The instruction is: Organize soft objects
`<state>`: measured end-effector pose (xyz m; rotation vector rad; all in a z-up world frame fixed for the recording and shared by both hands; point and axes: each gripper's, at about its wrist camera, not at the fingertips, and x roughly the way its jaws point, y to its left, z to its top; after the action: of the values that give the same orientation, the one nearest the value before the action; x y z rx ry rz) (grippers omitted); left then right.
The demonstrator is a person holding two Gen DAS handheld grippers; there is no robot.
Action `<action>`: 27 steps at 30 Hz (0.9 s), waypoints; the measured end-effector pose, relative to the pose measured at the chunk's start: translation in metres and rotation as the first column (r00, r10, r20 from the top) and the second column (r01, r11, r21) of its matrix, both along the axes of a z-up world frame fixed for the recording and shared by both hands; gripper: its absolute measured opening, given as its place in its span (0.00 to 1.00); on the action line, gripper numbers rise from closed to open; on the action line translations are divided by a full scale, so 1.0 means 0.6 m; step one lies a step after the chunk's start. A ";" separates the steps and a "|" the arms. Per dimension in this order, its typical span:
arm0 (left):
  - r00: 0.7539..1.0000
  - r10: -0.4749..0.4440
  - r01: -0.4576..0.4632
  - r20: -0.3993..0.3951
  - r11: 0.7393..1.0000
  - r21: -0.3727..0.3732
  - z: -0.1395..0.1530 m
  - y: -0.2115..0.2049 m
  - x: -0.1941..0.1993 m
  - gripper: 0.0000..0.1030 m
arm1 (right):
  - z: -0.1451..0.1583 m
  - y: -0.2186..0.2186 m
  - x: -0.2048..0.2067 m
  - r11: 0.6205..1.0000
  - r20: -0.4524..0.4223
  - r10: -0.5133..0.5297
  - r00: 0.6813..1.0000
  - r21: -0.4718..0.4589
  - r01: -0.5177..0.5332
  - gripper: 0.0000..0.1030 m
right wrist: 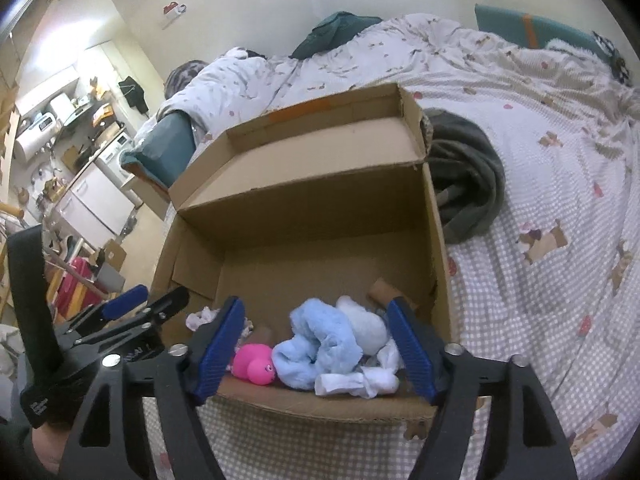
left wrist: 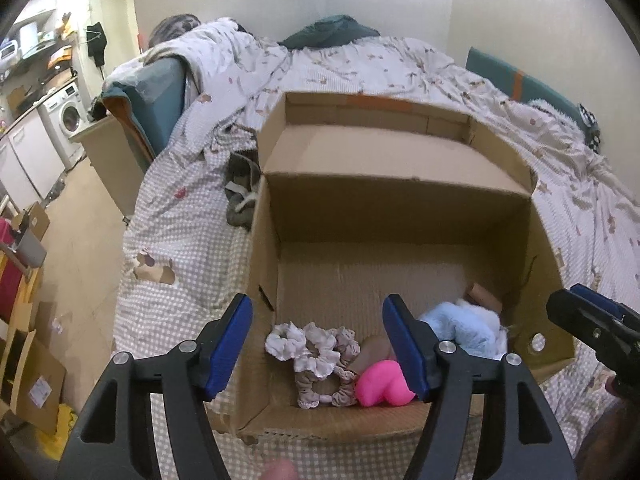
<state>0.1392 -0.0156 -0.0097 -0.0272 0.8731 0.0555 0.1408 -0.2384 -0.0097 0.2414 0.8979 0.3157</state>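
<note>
An open cardboard box [left wrist: 400, 216] [right wrist: 304, 216] lies on the bed. Inside, near its front wall, lie pale scrunchies [left wrist: 316, 360], a pink plush toy [left wrist: 382, 386] [right wrist: 254, 366], a light blue fluffy cloth [left wrist: 464, 328] [right wrist: 320, 344] and white socks [right wrist: 360, 382]. My left gripper [left wrist: 318, 348] is open and empty above the scrunchies. My right gripper [right wrist: 314, 350] is open and empty above the blue cloth. Each gripper shows at the edge of the other's view: the right gripper [left wrist: 592, 316] and the left gripper [right wrist: 140, 308].
A grey-green garment [right wrist: 464, 184] [left wrist: 240, 196] lies on the checked bedspread [right wrist: 540, 280] beside the box. Rumpled duvet and dark pillows lie at the bed's far end. To the left are floor, cardboard boxes [left wrist: 32, 380] and a washing machine [left wrist: 66, 116].
</note>
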 end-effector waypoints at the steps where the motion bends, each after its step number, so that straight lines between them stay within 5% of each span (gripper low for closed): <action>1: 1.000 0.002 -0.002 0.012 1.000 0.001 0.008 0.002 -0.006 0.67 | 0.007 0.001 -0.004 1.000 0.018 0.003 1.000 -0.009 -0.002 0.90; 3: 0.999 0.017 -0.018 0.035 1.000 0.012 0.023 0.006 -0.018 0.87 | 0.020 0.003 -0.010 1.000 0.040 0.004 0.999 -0.025 -0.003 0.99; 5: 0.998 0.025 -0.026 0.057 1.000 0.015 0.035 0.010 -0.032 0.91 | 0.030 0.002 -0.018 1.000 0.050 0.003 0.999 -0.031 -0.002 1.00; 17: 0.993 -0.019 0.026 0.116 0.998 -0.060 0.084 0.024 -0.126 0.99 | 0.089 -0.003 -0.104 0.997 0.127 -0.001 0.992 -0.072 0.010 1.00; 27: 0.993 0.025 -0.018 0.113 0.998 -0.061 0.055 0.039 -0.185 0.99 | 0.092 0.021 -0.162 0.985 0.227 0.027 0.974 -0.173 0.013 1.00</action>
<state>0.0281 0.0079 0.0233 -0.0951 0.7602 0.0472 0.0433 -0.2259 0.0455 0.0392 0.6936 0.2639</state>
